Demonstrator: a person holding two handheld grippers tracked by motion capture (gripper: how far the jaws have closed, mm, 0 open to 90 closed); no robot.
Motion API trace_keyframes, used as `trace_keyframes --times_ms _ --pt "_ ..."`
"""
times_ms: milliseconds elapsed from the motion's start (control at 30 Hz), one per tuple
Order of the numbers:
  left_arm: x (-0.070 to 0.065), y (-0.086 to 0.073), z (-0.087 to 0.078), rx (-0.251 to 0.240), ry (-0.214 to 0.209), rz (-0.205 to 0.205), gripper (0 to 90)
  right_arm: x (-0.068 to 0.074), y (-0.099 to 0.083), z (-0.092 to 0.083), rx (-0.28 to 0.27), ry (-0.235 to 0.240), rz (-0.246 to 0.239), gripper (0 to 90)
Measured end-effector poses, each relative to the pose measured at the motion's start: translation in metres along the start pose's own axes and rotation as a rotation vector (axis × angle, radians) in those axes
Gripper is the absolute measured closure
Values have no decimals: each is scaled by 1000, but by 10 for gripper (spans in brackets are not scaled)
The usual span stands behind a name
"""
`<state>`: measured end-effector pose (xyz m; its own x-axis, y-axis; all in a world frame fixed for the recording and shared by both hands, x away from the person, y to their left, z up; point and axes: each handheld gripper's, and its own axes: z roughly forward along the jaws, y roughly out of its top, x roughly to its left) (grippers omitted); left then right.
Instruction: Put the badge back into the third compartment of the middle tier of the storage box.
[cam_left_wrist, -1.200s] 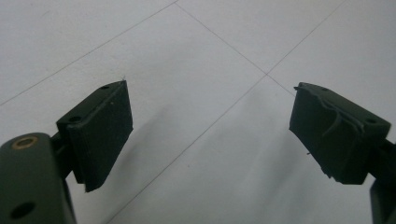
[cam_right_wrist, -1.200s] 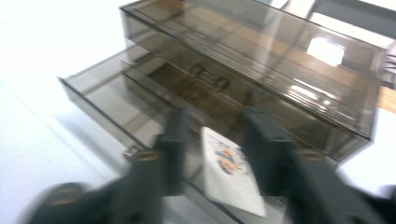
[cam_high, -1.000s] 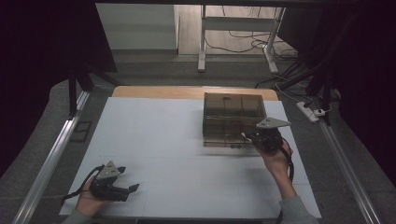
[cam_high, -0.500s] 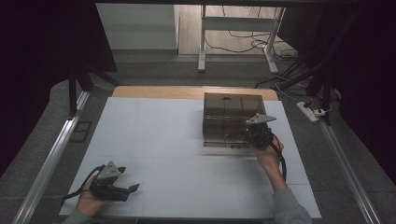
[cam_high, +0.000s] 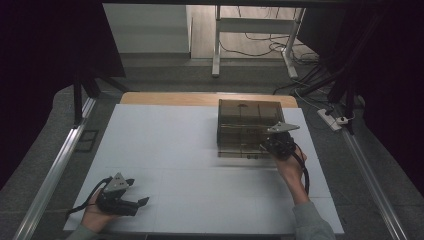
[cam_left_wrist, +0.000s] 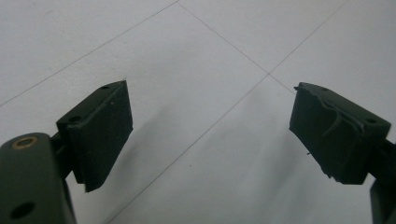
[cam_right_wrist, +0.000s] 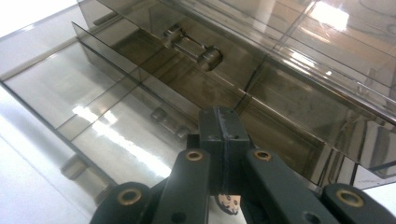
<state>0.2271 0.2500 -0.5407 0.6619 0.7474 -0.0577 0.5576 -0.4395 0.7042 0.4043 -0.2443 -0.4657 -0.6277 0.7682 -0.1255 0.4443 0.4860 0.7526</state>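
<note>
White table (cam_high: 200, 150), smoky clear box (cam_high: 247, 127) at right.
Right gripper (cam_right_wrist: 225, 122) pinched closed, empty, tips at box's near edge, maybe touching; left gripper (cam_left_wrist: 210, 128) wide, empty.

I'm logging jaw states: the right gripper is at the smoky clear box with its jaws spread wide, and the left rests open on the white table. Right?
Not quite. The right gripper has its jaws pressed shut together, as the right gripper view shows, at the smoky clear box. The left gripper is indeed open over the white table.
</note>
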Motion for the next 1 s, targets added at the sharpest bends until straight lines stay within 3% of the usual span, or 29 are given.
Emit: trace_keyframes --times_ms 100,133,200,533,1000 --pt "0 0 0 -1 1 0 133 6 4 -2 -8 15 -25 894" --pt "0 0 -1 -2 0 0 133 13 5 -1 11 33 -44 894" --pt "0 0 -1 -3 -1 1 133 15 4 2 37 22 -57 894" --pt "0 0 -1 -3 -2 1 133 -4 -6 -2 30 -20 20 894" --pt "0 0 -1 -3 -1 0 133 -1 -8 -16 -8 14 11 893"
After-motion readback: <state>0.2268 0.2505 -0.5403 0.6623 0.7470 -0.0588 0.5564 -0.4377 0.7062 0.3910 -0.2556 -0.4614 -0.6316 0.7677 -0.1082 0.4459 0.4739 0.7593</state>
